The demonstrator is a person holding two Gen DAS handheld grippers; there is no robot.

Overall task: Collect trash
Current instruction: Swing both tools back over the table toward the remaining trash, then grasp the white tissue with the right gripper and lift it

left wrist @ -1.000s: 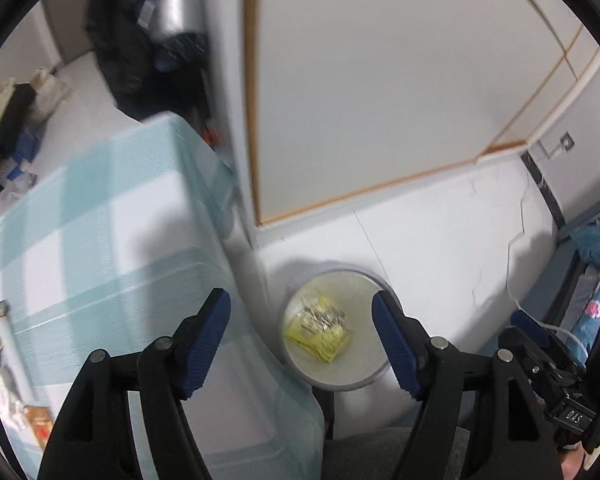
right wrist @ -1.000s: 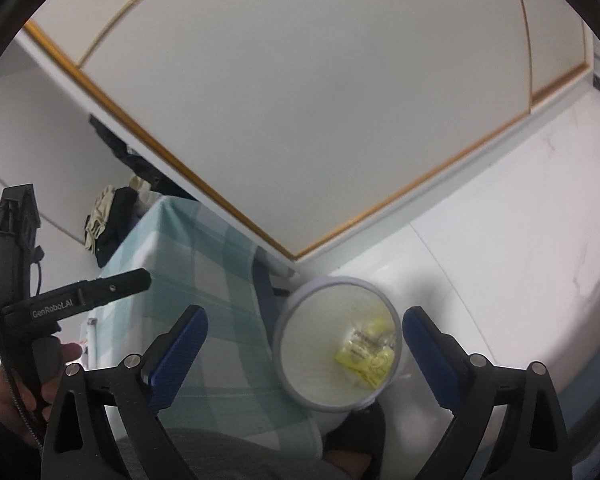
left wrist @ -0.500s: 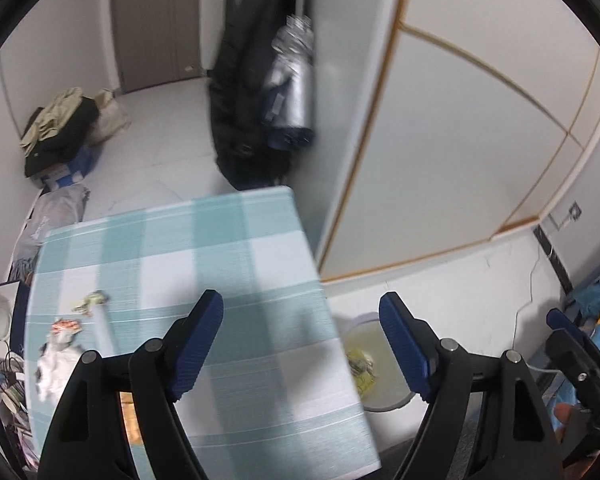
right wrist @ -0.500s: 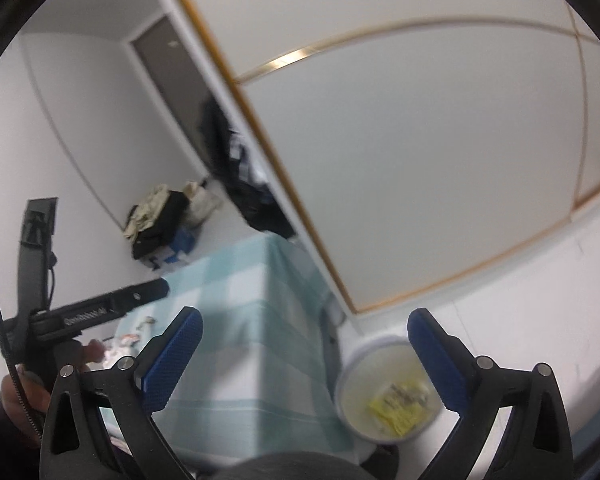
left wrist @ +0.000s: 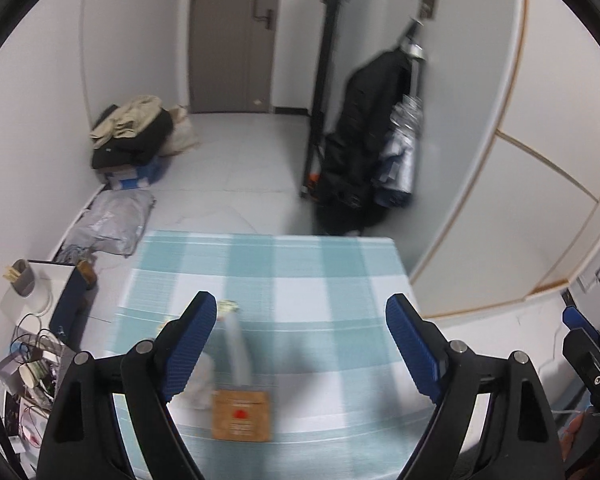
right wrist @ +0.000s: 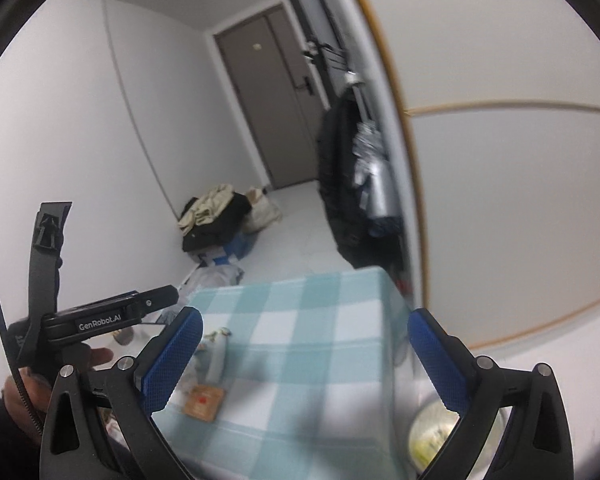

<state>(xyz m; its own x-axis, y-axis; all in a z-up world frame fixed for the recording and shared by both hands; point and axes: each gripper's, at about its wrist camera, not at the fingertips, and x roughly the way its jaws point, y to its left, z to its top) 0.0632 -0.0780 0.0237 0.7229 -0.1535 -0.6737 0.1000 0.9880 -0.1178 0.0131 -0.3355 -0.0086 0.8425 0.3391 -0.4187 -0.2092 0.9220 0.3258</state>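
Both grippers hang empty above the checked table (left wrist: 308,280): left gripper (left wrist: 300,344) spreading its jaws, right gripper (right wrist: 304,356) wide apart. A brown packet (left wrist: 241,416) lies near; the bin (right wrist: 432,432) stands right.

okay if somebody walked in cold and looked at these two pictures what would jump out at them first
Probably the teal and white checked tablecloth filling the middle, with a small brown cardboard packet and other blurred litter at its near left. Both grippers are empty above it: the left gripper, its jaws opening, and the right gripper, open. Behind, a dark coat hangs by the wall, and a white bin sits off the table's right corner.
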